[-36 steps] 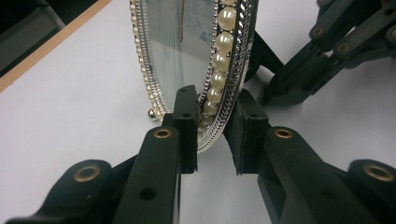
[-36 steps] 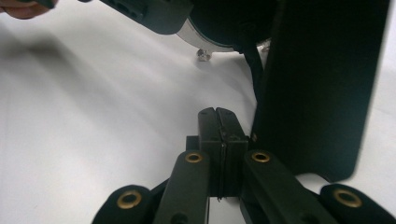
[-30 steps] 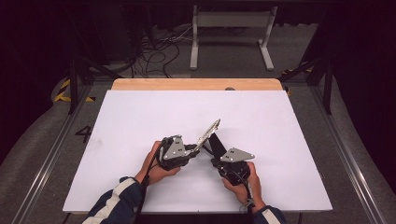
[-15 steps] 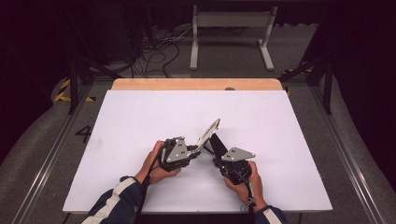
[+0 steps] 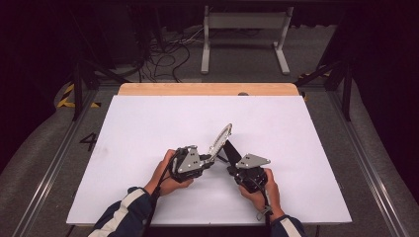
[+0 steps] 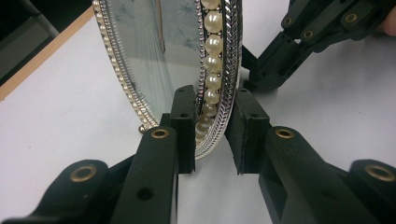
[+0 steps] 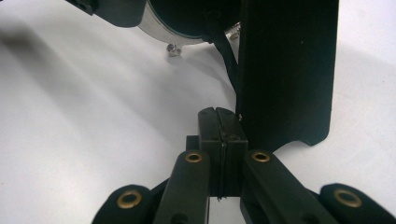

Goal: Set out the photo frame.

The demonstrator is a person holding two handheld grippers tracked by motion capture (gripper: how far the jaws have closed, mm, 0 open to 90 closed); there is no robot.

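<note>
Oval frame (image 6: 219, 70): polished silver metal, glossy pearl beads, glass front; black stand (image 7: 287, 70) matt; table (image 5: 148, 128) smooth white.

The person wears dark blue sleeves (image 5: 126, 211) with white stripes. Each hand holds a black tool. The left gripper (image 6: 210, 135) has two thick black fingers (image 6: 184, 126) with round gold rings set in them. The right gripper (image 7: 222, 140) looks the same. Grey three-cornered plates (image 5: 253, 160) sit on top, and black cables (image 5: 264, 197) hang down.
</note>
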